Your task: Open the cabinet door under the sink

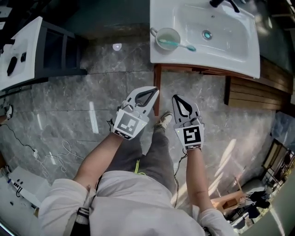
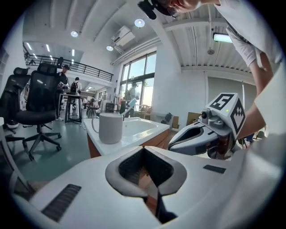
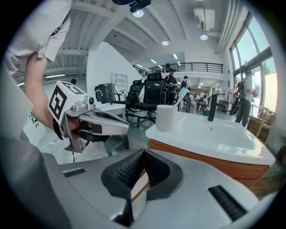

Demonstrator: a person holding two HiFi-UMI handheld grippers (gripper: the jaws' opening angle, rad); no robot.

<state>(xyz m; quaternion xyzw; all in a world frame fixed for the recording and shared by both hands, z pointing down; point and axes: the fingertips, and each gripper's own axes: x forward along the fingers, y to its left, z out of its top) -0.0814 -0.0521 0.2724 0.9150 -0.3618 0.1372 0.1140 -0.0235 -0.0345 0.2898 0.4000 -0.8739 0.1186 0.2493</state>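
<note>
I see my right gripper [image 3: 143, 153] closed on nothing. The white sink [image 3: 214, 134] tops its wooden cabinet [image 3: 201, 160] ahead.

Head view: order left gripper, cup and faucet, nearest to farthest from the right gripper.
From the right gripper:
1. left gripper, alongside, on its left.
2. cup, on the sink's near left corner.
3. faucet, at the sink's back edge.
</note>
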